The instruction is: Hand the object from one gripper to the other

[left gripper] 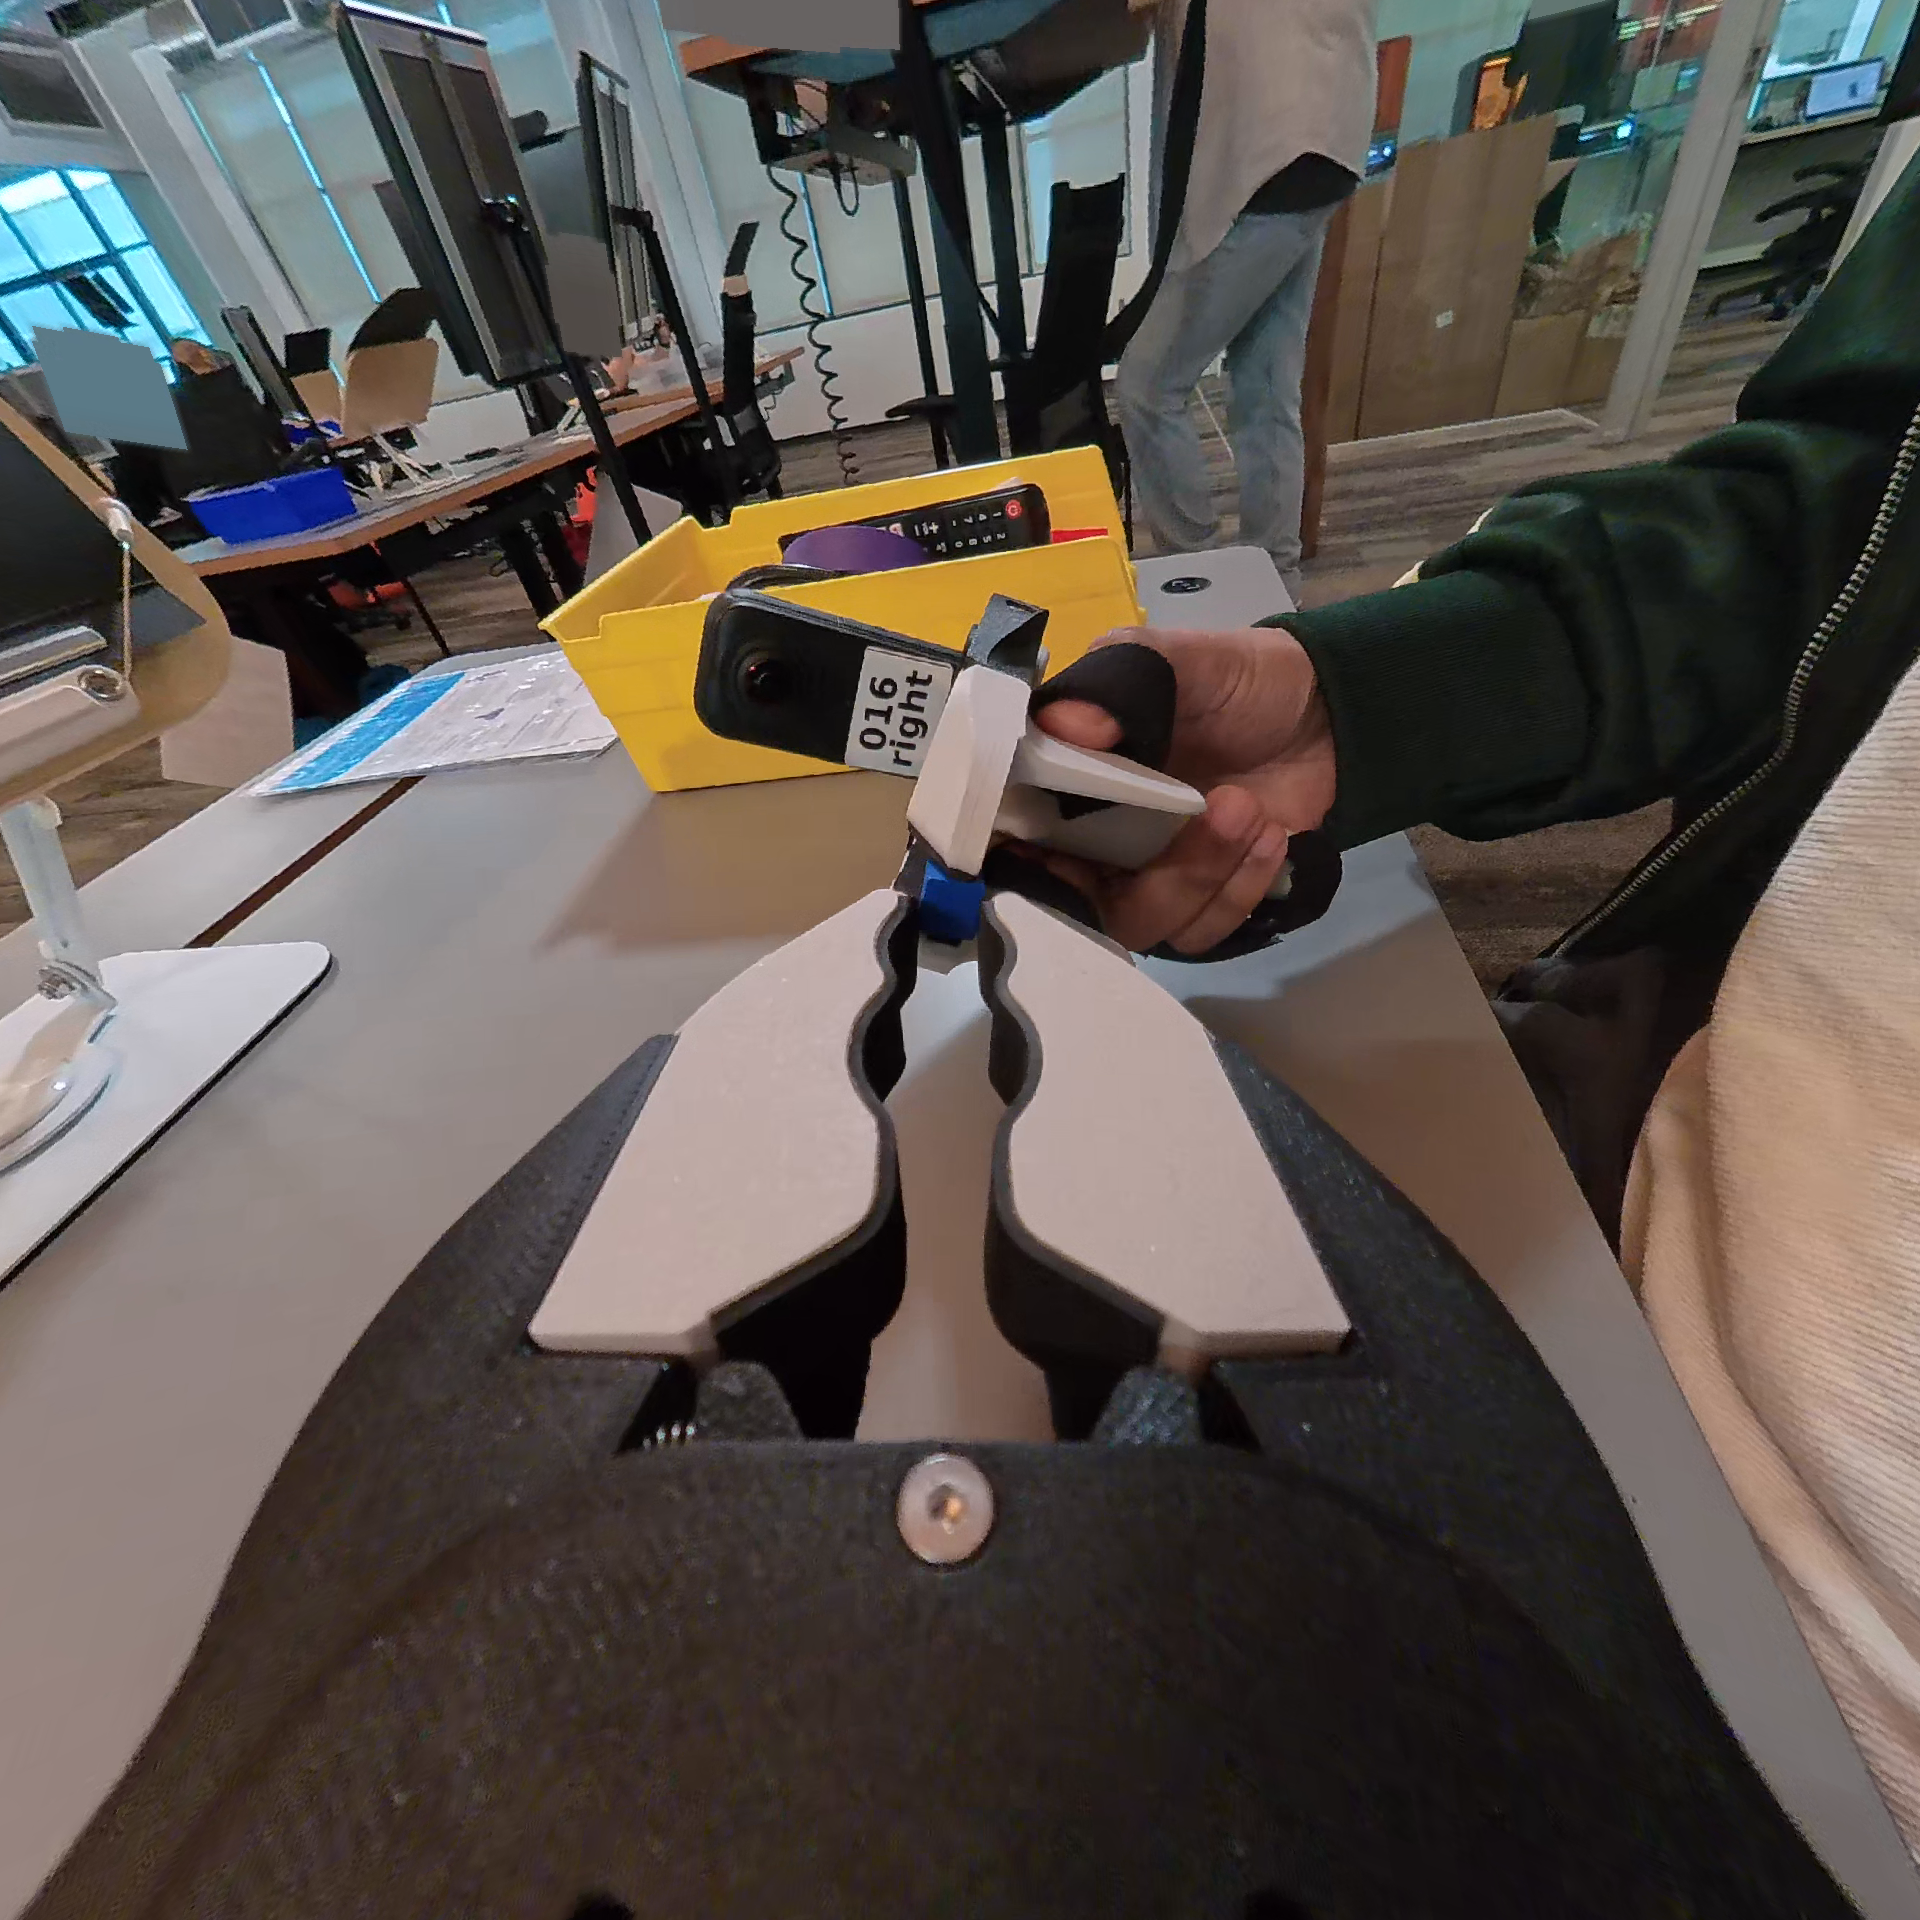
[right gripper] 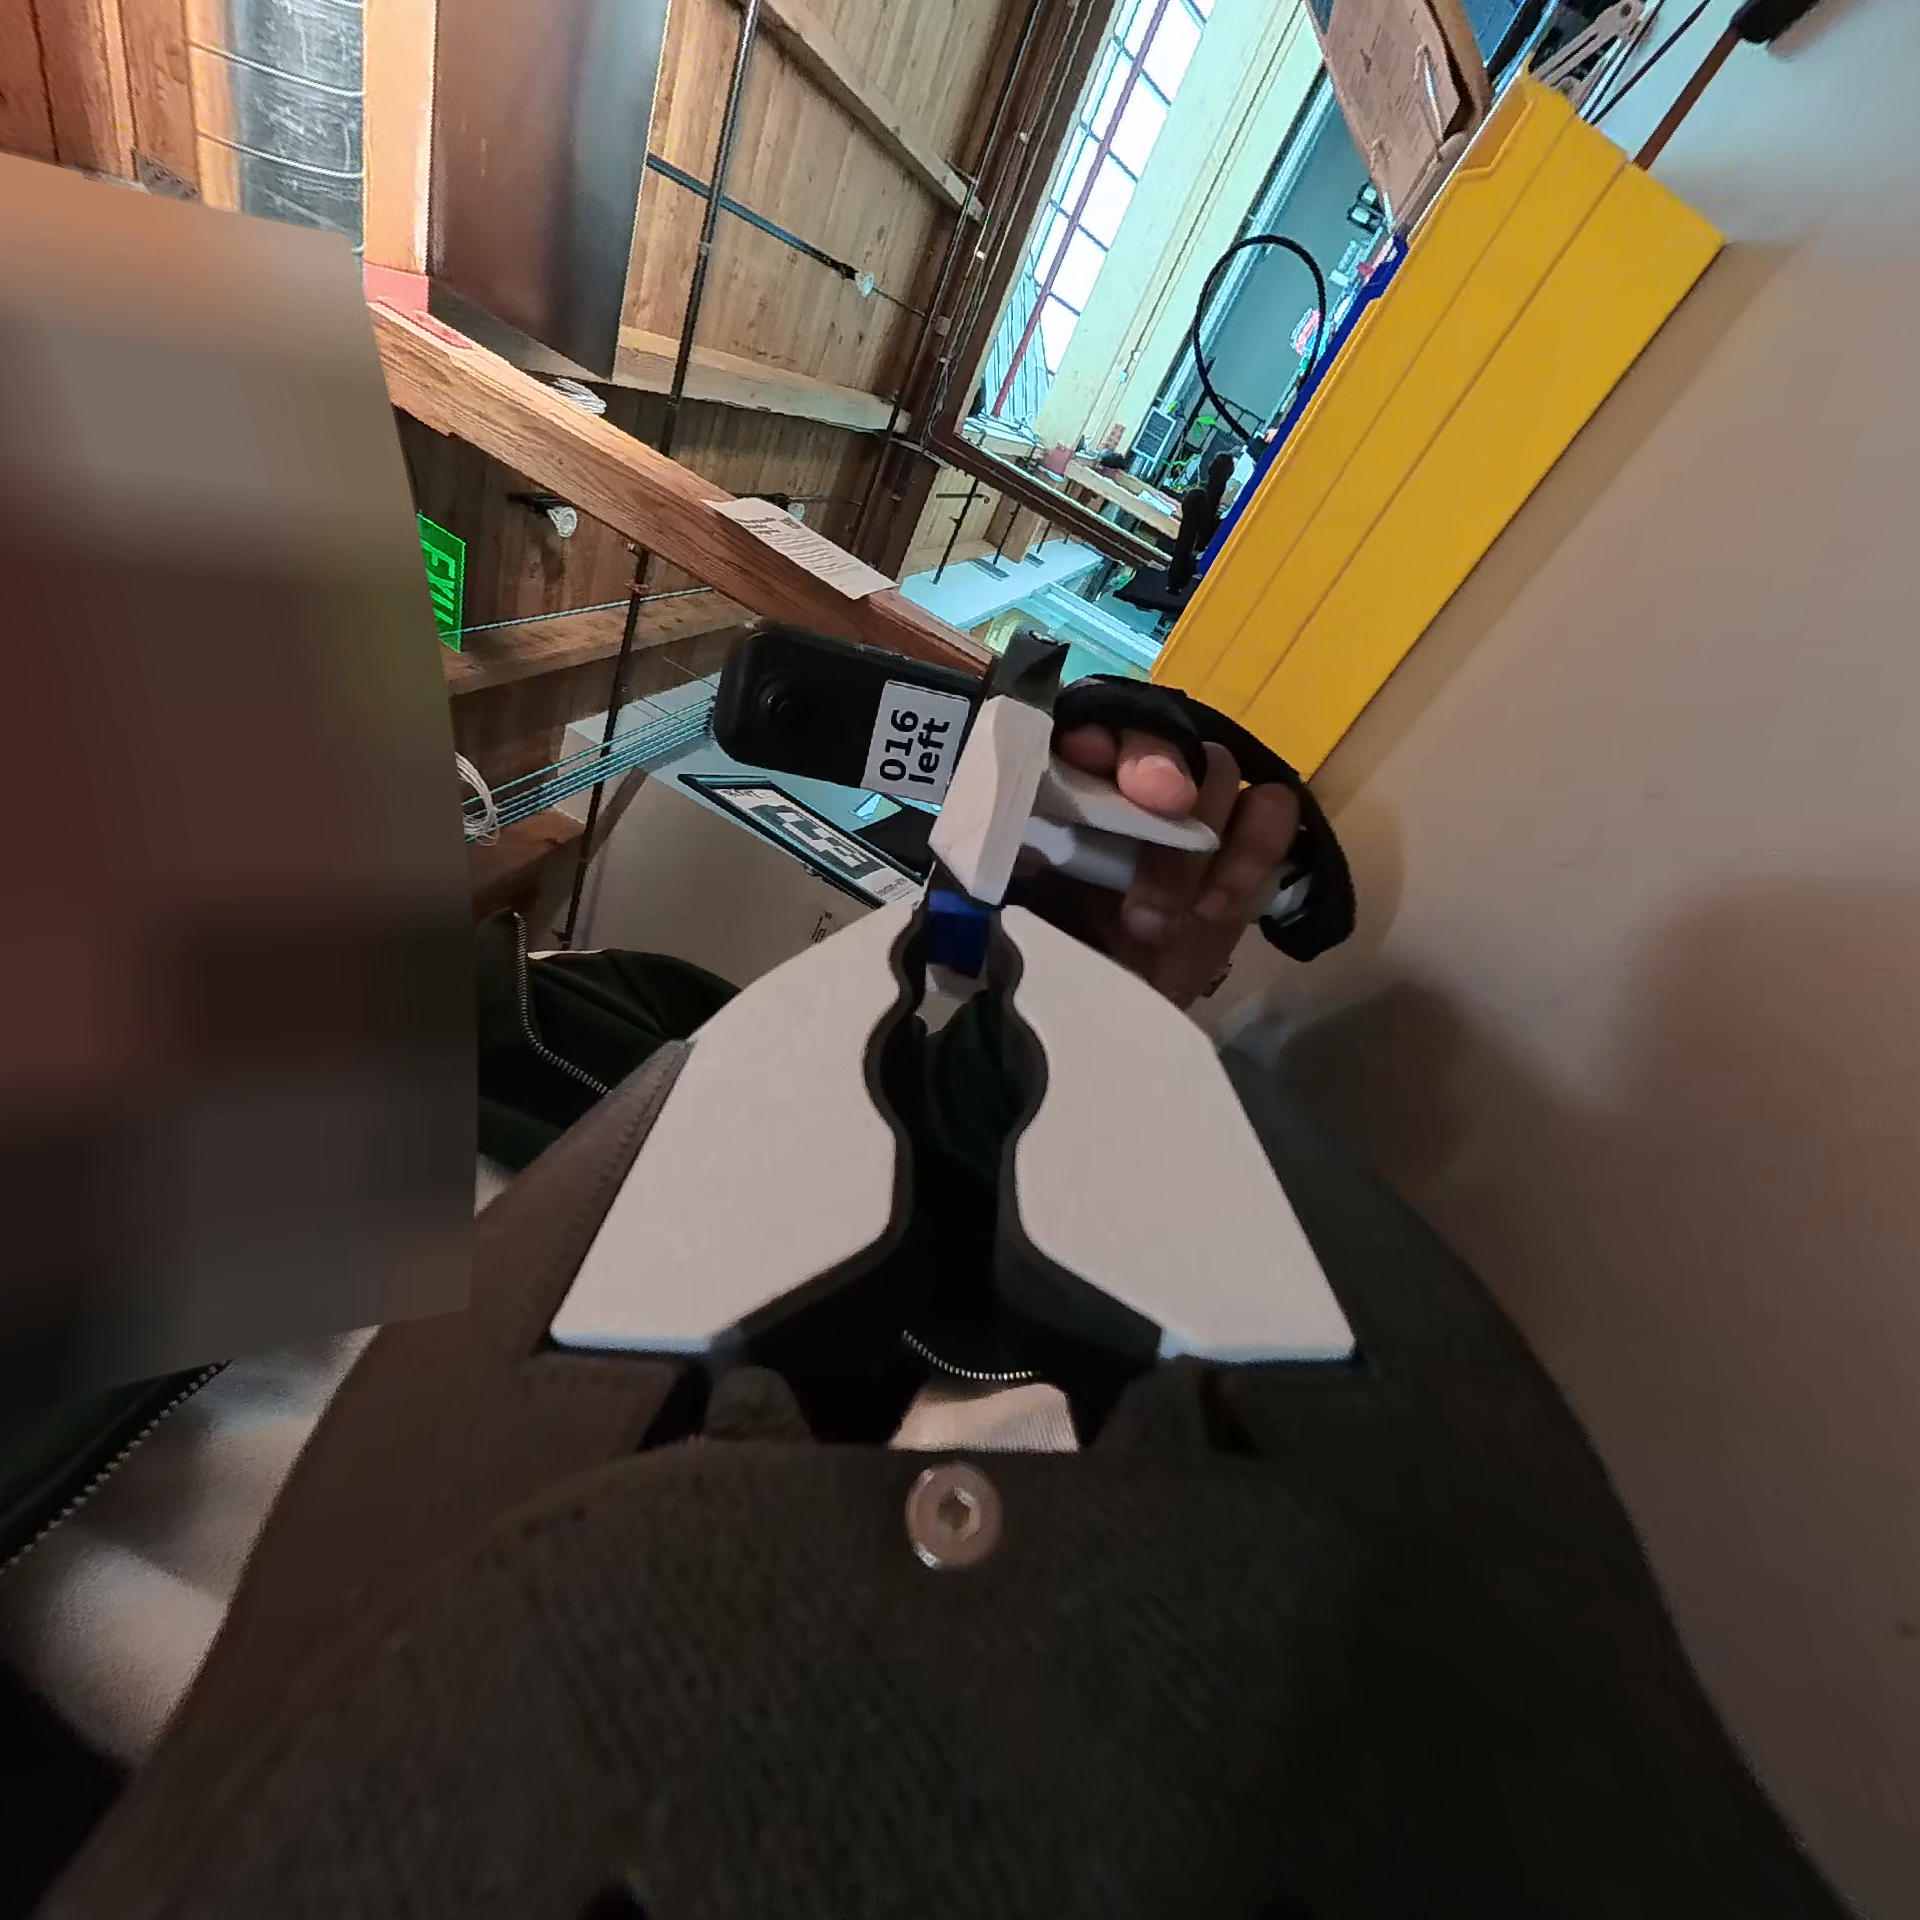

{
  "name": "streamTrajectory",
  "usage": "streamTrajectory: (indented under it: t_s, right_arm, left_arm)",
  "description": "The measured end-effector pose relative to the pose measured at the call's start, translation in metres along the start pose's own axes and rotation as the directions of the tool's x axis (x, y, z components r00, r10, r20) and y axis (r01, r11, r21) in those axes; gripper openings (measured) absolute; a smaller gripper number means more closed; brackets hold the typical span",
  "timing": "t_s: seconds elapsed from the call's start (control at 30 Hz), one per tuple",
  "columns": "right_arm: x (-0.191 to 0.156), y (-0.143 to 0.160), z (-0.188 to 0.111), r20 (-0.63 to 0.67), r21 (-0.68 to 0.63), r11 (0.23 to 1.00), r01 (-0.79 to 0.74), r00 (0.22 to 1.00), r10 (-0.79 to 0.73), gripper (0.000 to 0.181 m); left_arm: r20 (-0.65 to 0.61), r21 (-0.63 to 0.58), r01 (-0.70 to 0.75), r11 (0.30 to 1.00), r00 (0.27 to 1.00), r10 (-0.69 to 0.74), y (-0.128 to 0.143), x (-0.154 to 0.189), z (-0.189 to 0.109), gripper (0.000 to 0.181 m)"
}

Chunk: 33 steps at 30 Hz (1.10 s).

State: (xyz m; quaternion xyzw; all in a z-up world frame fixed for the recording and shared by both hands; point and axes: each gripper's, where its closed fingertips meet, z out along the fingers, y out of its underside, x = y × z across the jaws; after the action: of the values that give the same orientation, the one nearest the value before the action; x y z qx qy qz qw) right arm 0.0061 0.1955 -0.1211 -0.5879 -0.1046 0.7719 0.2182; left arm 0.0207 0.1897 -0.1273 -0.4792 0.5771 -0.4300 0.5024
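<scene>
A small blue block sits between the fingertips of both grippers, held above the grey table. In the left wrist view, my left gripper is narrowed on the block from below. My right gripper, held by a hand, comes down edge-on and pinches the same block. In the right wrist view, my right gripper is closed around the blue block. The left gripper meets it from above. The two grippers cross at right angles. Most of the block is hidden by the fingers.
A yellow bin stands just behind the grippers with a remote control and a purple item inside; it also shows in the right wrist view. A printed sheet and a stand's white base lie left. A person stands behind. Both grippers' tips are close together, under 4 cm apart.
</scene>
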Motion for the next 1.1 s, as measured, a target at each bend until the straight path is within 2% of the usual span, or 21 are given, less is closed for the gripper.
streamTrajectory:
  t_s: [0.03,0.2,0.27,0.3,0.33,0.37,0.43,0.47,0.5,0.57,0.6,0.63,0.7,0.8,0.97,1.1]
  right_arm:
    - [0.000,0.000,0.000,-0.005,-0.004,1.000,0.004,1.000,-0.004,0.011]
    - [-0.001,-0.003,-0.001,-0.058,-0.008,0.994,0.105,0.993,-0.105,0.010]
    - [-0.010,-0.013,-0.002,-0.081,0.031,0.962,0.273,0.960,-0.269,0.010]
    - [-0.018,-0.018,-0.003,-0.105,0.054,0.915,0.401,0.913,-0.394,0.010]
    - [-0.026,-0.022,-0.005,-0.140,0.056,0.834,0.548,0.832,-0.537,0.010]
    - [-0.032,-0.024,-0.006,-0.183,0.028,0.725,0.689,0.716,-0.673,0.010]
    - [-0.037,-0.023,-0.008,-0.245,-0.070,0.468,0.881,0.440,-0.864,0.010]
    - [-0.038,-0.020,-0.007,-0.247,-0.114,0.364,0.924,0.329,-0.912,0.010]
    - [-0.036,-0.017,-0.006,-0.244,-0.148,0.301,0.942,0.260,-0.934,0.010]
    - [-0.028,-0.013,-0.004,-0.233,-0.201,0.276,0.940,0.228,-0.945,0.010]
    - [-0.025,-0.011,-0.003,-0.224,-0.216,0.270,0.938,0.222,-0.949,0.010]
    - [-0.023,-0.010,-0.002,-0.221,-0.233,0.255,0.938,0.204,-0.954,0.010]
    - [-0.018,-0.007,-0.001,-0.217,-0.280,0.215,0.936,0.157,-0.964,0.010]
    - [-0.012,-0.006,0.000,-0.213,-0.337,0.162,0.927,0.093,-0.973,0.010]
    - [-0.008,-0.002,0.001,-0.193,-0.389,0.103,0.916,0.028,-0.981,0.010]
    - [-0.006,-0.003,0.000,-0.192,-0.419,0.065,0.906,-0.019,-0.981,0.010]
  left_arm:
    - [-0.001,-0.001,0.001,1.000,1.000,-0.001,0.000,0.000,0.000,0.012]
    - [0.002,0.029,0.063,0.998,0.998,-0.063,-0.001,-0.003,0.000,0.013]
    - [0.000,0.090,0.151,0.984,0.988,-0.152,-0.006,-0.010,-0.005,0.020]
    - [-0.011,0.119,0.212,0.970,0.977,-0.212,-0.008,-0.014,-0.008,0.028]
    - [-0.039,0.152,0.280,0.948,0.960,-0.277,-0.011,-0.017,-0.011,0.030]
    - [-0.082,0.189,0.349,0.918,0.937,-0.340,-0.016,-0.018,-0.014,0.029]
    - [-0.213,0.234,0.507,0.830,0.859,-0.465,-0.022,-0.018,-0.020,0.023]
    - [-0.309,0.217,0.609,0.763,0.784,-0.539,-0.023,-0.015,-0.022,0.021]
    - [-0.412,0.165,0.723,0.671,0.669,-0.619,-0.023,-0.012,-0.024,0.022]
    - [-0.569,0.042,0.876,0.480,0.416,-0.710,-0.025,-0.009,-0.026,0.032]
    - [-0.603,0.023,0.908,0.418,0.346,-0.719,-0.026,-0.010,-0.026,0.032]
    - [-0.612,0.020,0.924,0.382,0.313,-0.726,-0.026,-0.011,-0.024,0.028]
    - [-0.593,-0.016,0.926,0.378,0.296,-0.749,-0.023,-0.007,-0.019,0.018]
    - [-0.556,-0.079,0.916,0.394,0.287,-0.780,-0.017,0.002,-0.011,0.015]
    - [-0.551,-0.078,0.936,0.343,0.246,-0.797,-0.012,-0.002,-0.008,0.011]
    - [-0.545,-0.080,0.935,0.346,0.250,-0.800,-0.012,-0.002,-0.009,0.014]
